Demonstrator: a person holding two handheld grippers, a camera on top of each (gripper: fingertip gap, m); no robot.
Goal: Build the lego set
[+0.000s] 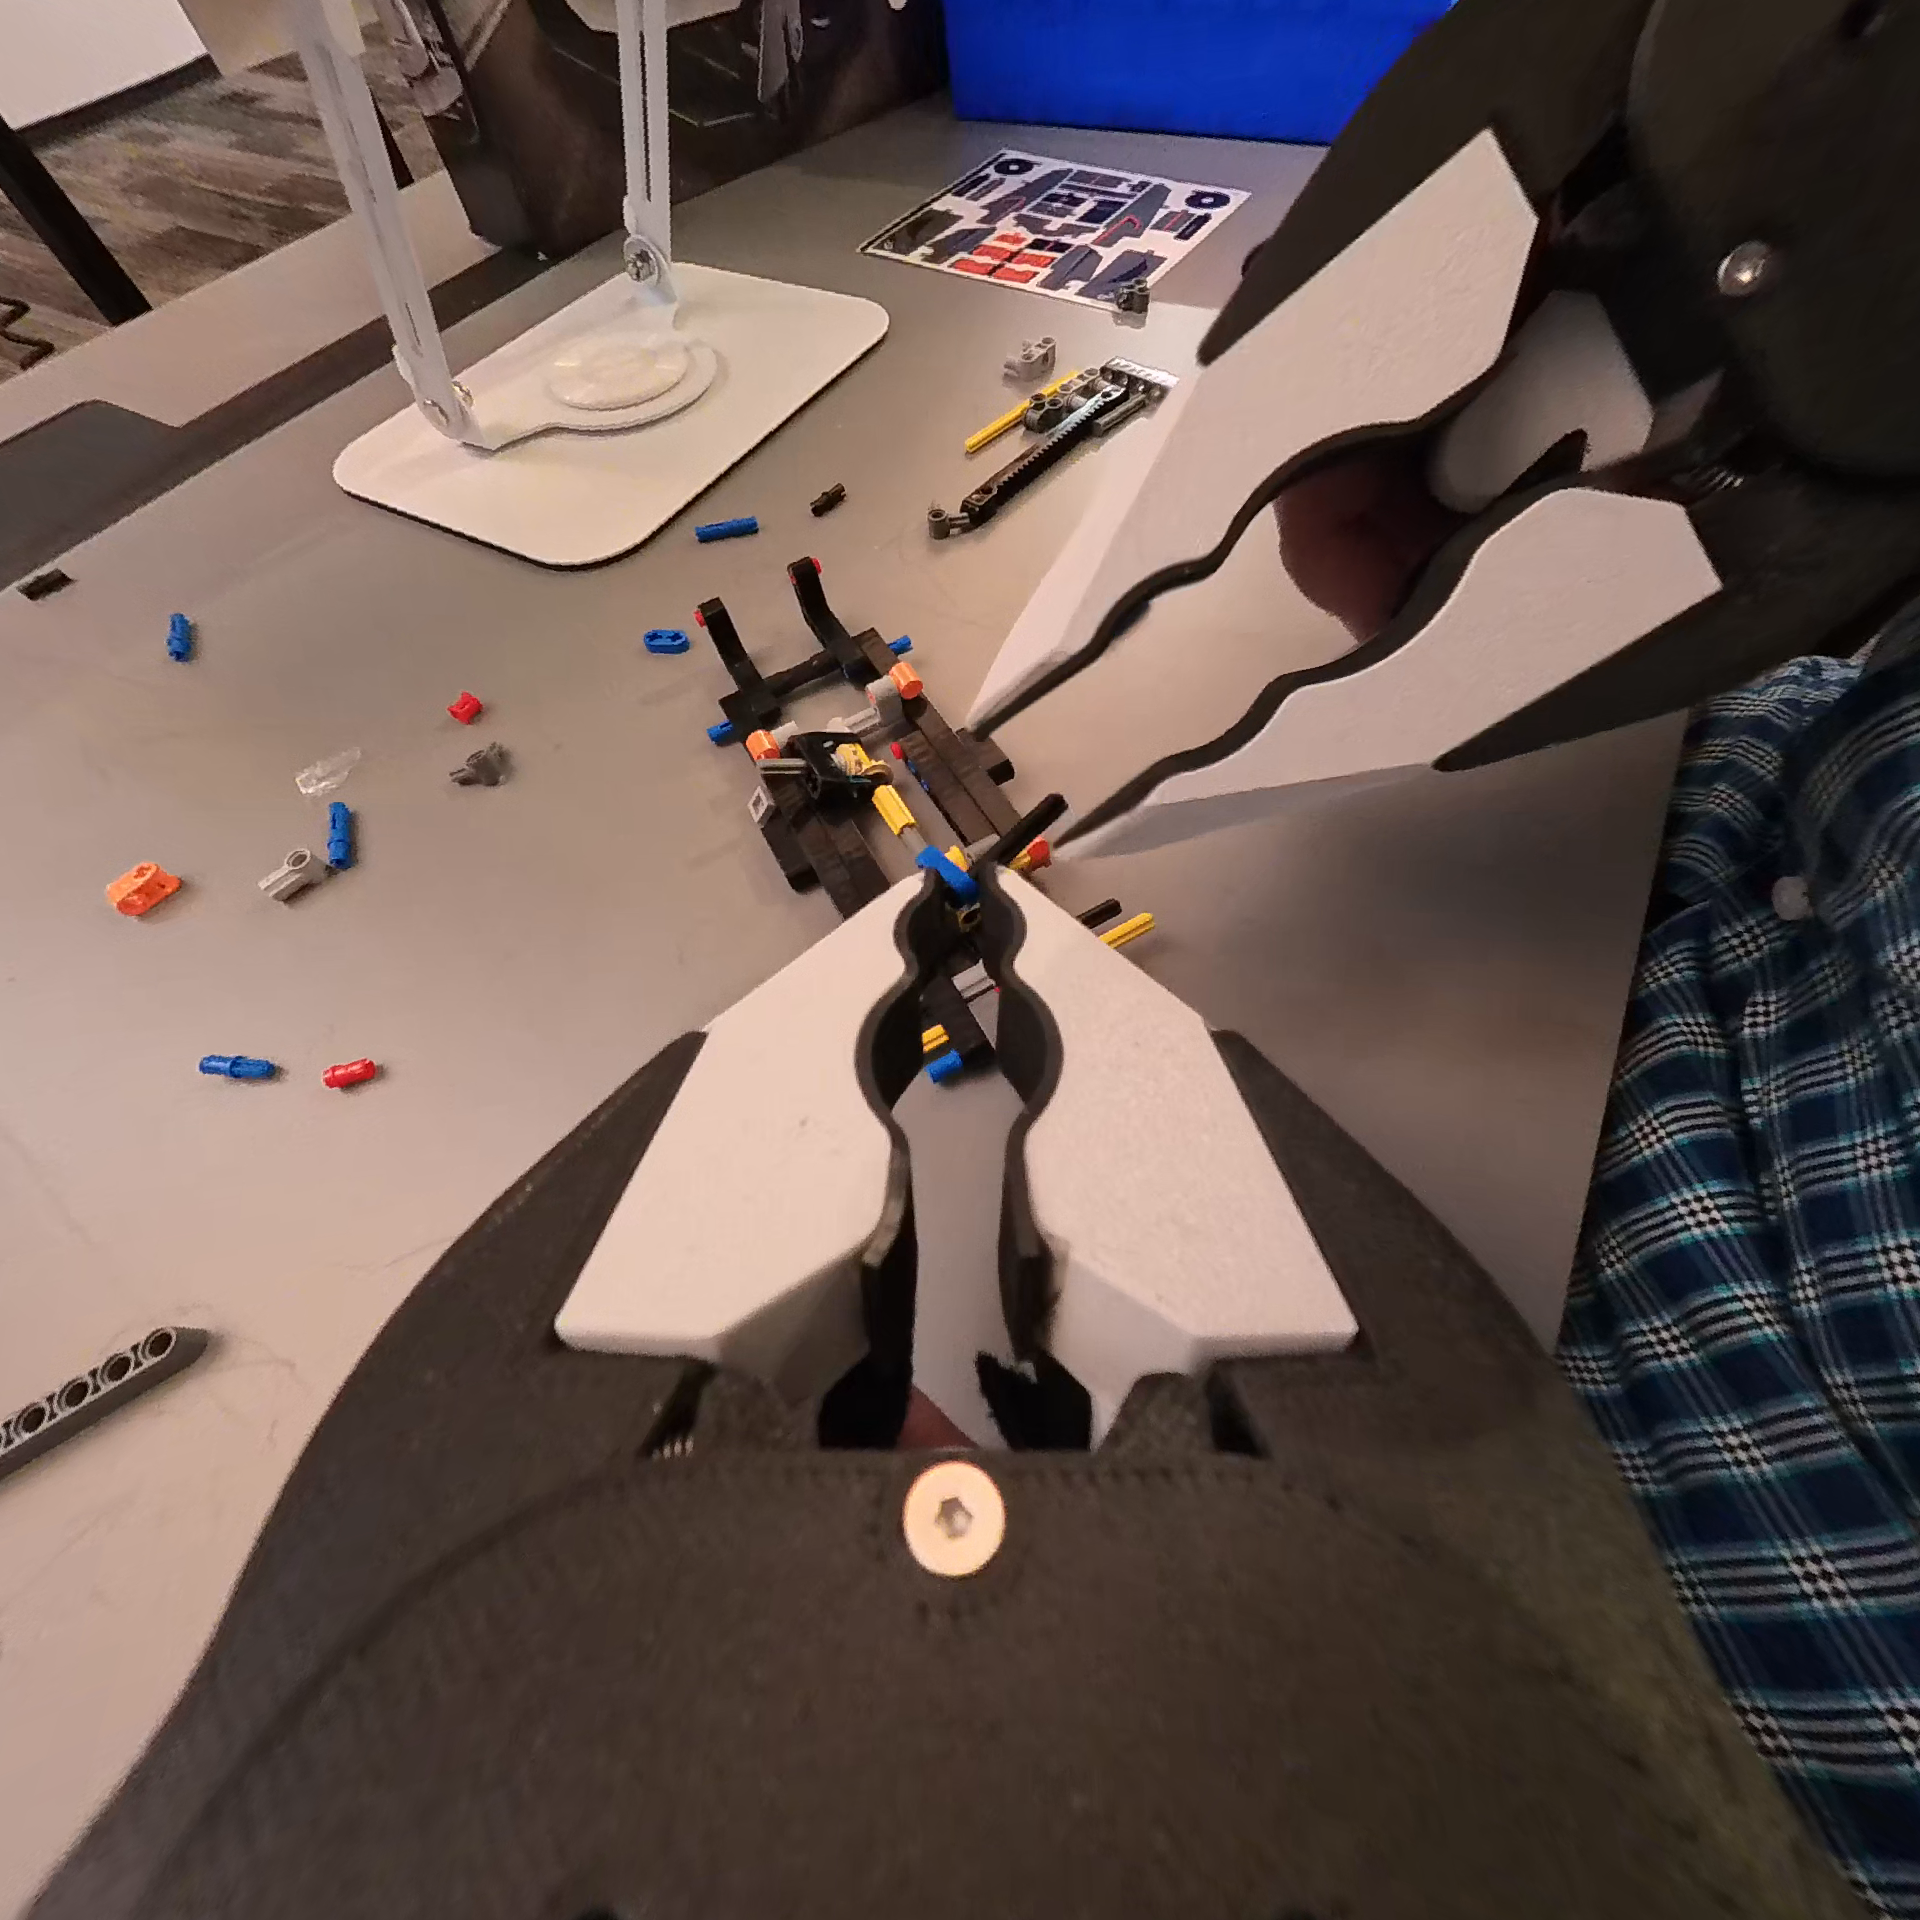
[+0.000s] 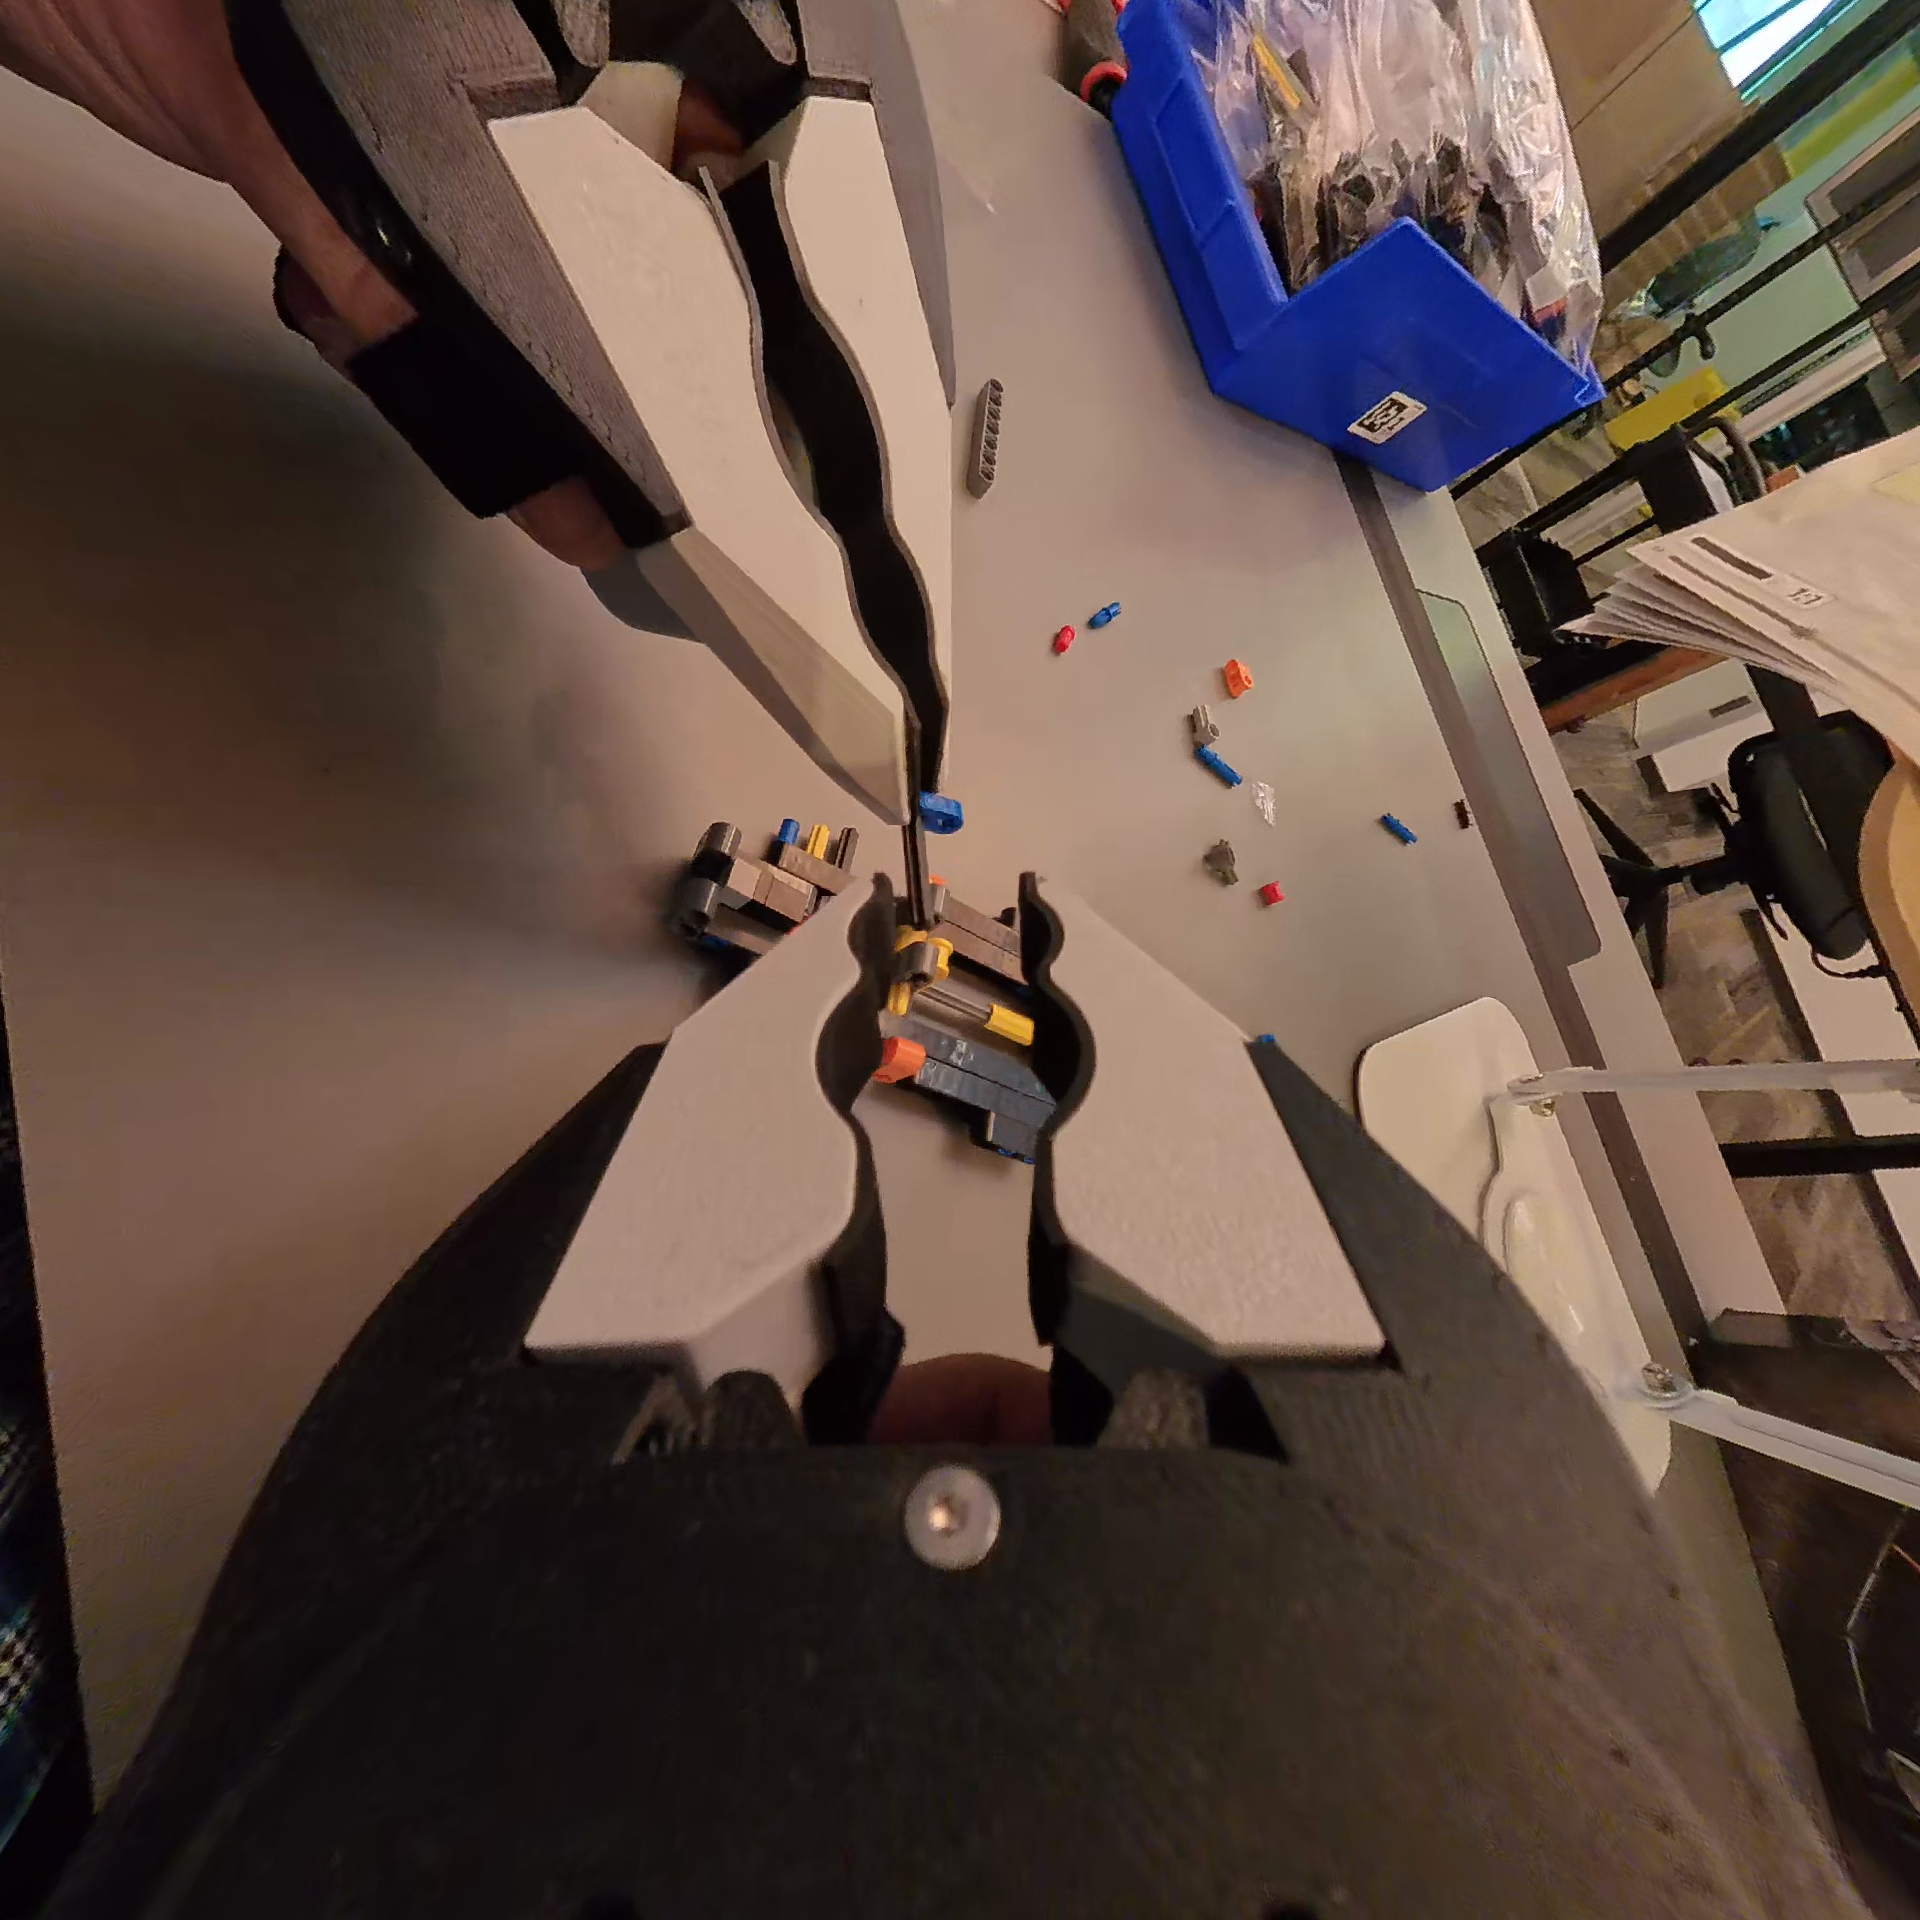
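At table centre your left gripper [image 1: 961, 883] pinches a black rod with a blue connector [image 2: 940, 811] above the lego frame [image 1: 831, 748], while your right gripper [image 2: 951, 883], spread at 3 o'clock, could knock it askew.

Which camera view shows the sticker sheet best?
The left wrist view: the sticker sheet lies flat and unobstructed on the grey table, in front of the blue bin. The right wrist view does not show it at all.
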